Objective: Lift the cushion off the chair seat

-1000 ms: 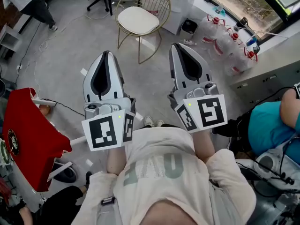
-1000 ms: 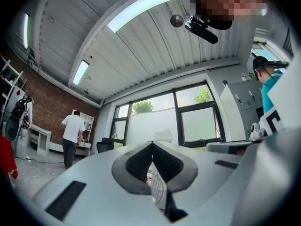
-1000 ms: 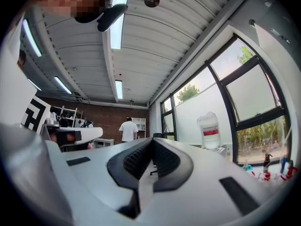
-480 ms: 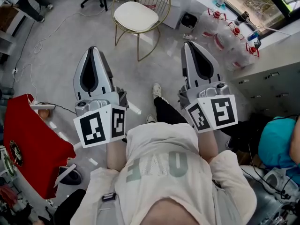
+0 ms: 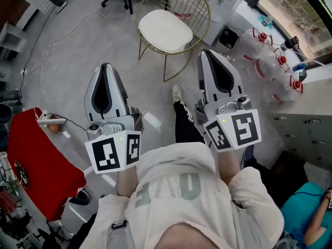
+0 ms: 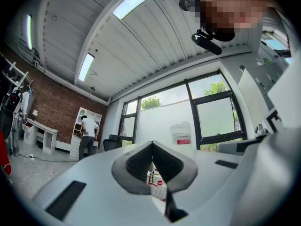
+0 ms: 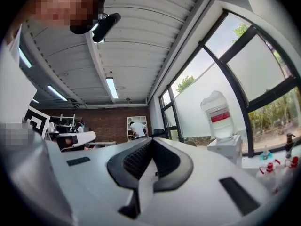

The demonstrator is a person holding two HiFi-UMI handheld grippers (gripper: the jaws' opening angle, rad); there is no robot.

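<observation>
A white round cushion lies on the seat of a gold wire chair at the top middle of the head view. Both grippers are held out level, well short of the chair. My left gripper points at bare floor to the chair's lower left. My right gripper has its tip close to the chair's right front leg. In the left gripper view the left gripper has its jaws together with nothing between them. The right gripper looks the same in its own view.
Water jugs with red caps and a black bin stand right of the chair. A red cloth hangs at the left, with a cable on the floor. My foot is stepping forward. A water dispenser stands by the window.
The person has walked toward the chair, which now sits lower and nearer in the head view. Both grippers moved forward with the body and stayed shut.
</observation>
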